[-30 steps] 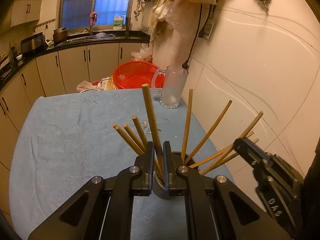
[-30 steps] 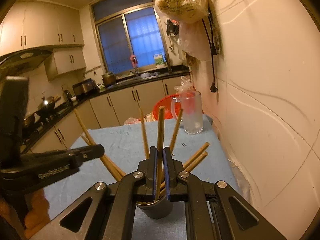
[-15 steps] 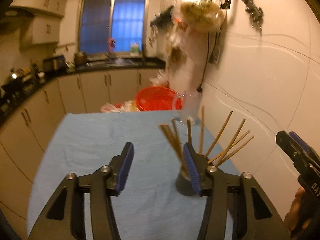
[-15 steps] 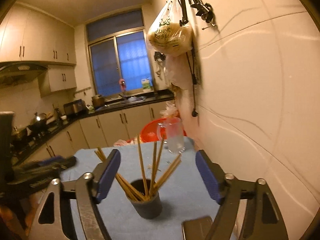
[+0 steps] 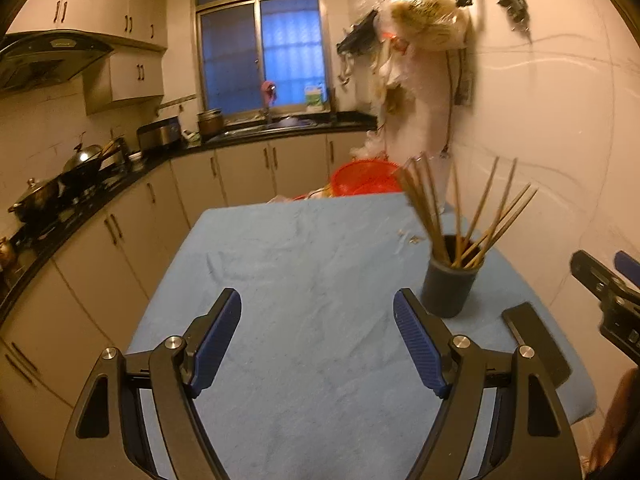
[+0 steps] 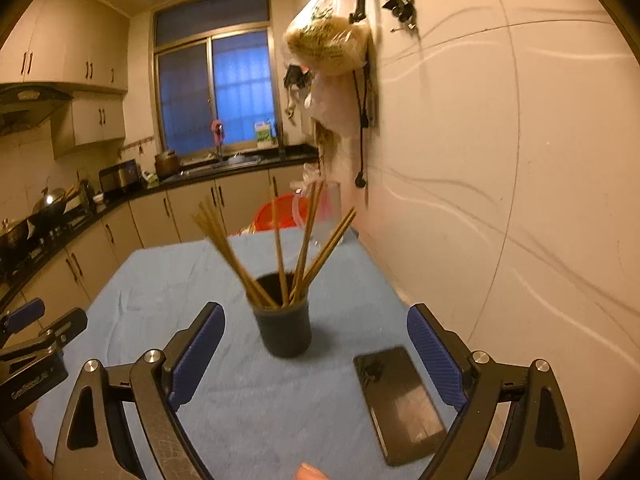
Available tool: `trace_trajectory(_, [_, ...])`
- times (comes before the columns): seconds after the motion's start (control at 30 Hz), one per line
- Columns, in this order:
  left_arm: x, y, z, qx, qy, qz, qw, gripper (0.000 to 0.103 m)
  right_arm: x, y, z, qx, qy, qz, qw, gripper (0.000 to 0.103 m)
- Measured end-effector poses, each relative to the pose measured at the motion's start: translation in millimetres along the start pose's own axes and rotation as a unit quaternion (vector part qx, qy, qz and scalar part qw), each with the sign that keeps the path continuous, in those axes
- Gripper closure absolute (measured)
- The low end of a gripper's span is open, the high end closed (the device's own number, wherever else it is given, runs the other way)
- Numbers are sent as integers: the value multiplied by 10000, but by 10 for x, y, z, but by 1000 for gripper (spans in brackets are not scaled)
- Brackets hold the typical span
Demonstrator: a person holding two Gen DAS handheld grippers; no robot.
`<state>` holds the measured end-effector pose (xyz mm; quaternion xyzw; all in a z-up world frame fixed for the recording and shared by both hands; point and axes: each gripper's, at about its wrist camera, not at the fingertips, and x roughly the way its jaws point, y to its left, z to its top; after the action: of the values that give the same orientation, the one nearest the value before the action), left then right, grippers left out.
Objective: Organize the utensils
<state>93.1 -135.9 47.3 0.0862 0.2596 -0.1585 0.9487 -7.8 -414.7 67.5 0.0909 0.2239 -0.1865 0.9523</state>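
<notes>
Kitchen lit warm and dim, and a blue cloth (image 5: 304, 280) spread over the table is our stage. Dark cup (image 6: 285, 330) stands upright on it toward the wall side, with the wooden chopsticks (image 6: 280, 256) fanned out of its mouth, some leaning left, others right. Left gripper (image 5: 316, 340) hangs above bare cloth, jaws spread wide, nothing between them; the cup sits just past its right finger. Right gripper (image 6: 316, 356) is likewise wide open and empty, lined up so the cup shows between its two fingers but clear of both. A black phone (image 6: 400, 400) lies flat near its right finger. Beyond the table, a red basin (image 5: 362, 178) and a clear pitcher (image 6: 330, 216), the latter blurred.

Score so far, by my reading: every chopstick in view is already in the cup, and I spot no loose one on the cloth, only a few small scraps (image 5: 408, 236). That looks like the job all but done; what's left, if anything, is tidying the fan
</notes>
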Motion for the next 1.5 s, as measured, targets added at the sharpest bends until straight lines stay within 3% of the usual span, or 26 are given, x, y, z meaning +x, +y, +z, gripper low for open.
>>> trace_trajectory(0.13, [14, 62, -40, -79, 157, -12, 9998, 25, -38, 69, -48, -181, 51, -23, 9998, 8])
trace_trajectory(1.5, [-24, 32, -144, -13, 175, -102, 9998, 25, 69, 192, -65, -377, 281, 21, 9989, 8])
